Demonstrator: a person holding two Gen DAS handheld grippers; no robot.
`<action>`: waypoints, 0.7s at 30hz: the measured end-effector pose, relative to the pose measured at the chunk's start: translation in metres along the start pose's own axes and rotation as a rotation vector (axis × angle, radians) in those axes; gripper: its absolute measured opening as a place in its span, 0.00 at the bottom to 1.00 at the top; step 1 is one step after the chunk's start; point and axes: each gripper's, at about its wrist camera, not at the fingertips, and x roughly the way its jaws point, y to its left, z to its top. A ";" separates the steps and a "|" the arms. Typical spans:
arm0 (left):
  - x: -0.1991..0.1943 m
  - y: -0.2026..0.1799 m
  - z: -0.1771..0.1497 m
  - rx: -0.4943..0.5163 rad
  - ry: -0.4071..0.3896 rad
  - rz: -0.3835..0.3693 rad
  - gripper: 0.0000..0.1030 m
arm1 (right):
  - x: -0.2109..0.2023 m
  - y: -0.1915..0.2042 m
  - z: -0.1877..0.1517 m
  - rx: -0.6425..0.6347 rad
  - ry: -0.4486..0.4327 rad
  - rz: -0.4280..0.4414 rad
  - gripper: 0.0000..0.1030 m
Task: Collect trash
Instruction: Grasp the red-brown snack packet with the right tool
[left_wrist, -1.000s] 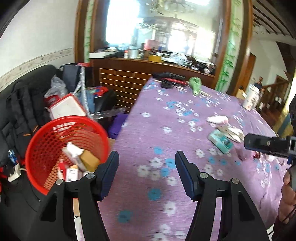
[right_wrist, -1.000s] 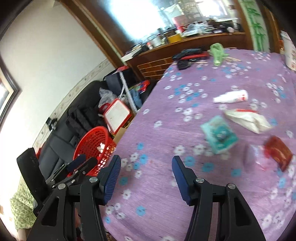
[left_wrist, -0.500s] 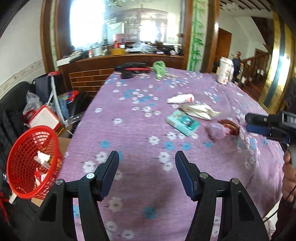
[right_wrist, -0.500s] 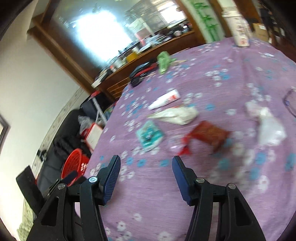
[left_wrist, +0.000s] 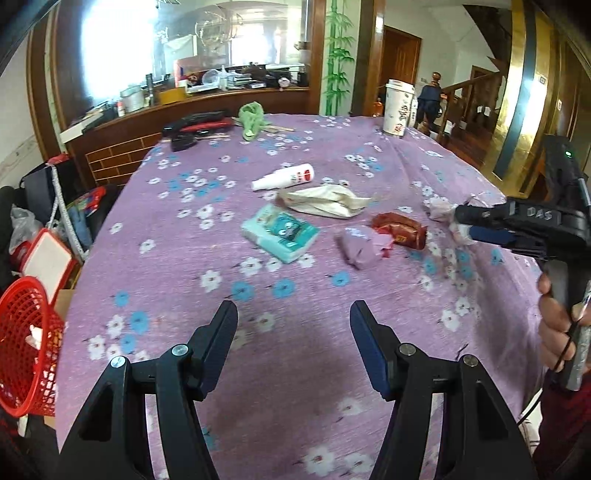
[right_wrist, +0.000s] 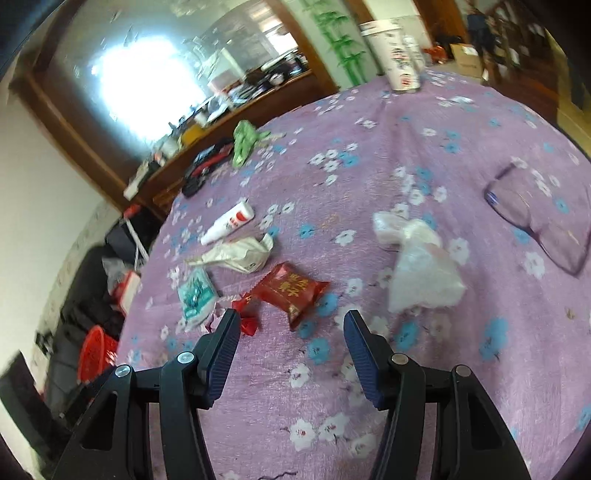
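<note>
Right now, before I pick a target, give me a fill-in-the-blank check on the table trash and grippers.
1. Both the left gripper and the right gripper are ____.
2. The red wrapper lies directly ahead of the ____ gripper.
3. The basket beside the table is coloured ____.
4. The white tube is lying on its ____.

Missing words: open; right; red; side

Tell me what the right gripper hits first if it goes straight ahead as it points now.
Most likely the red snack wrapper, lying just beyond the open right gripper and roughly centred between its fingers. Depth is uncertain; it may meet the purple tablecloth first.
</note>
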 end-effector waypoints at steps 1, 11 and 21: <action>0.001 -0.001 0.000 -0.002 0.003 0.000 0.60 | 0.006 0.006 0.004 -0.034 0.011 -0.024 0.60; 0.006 0.008 0.001 -0.021 0.028 0.020 0.60 | 0.076 0.034 0.021 -0.403 0.138 -0.149 0.60; 0.016 -0.005 0.012 -0.022 0.052 -0.014 0.60 | 0.098 0.029 0.014 -0.461 0.158 -0.123 0.36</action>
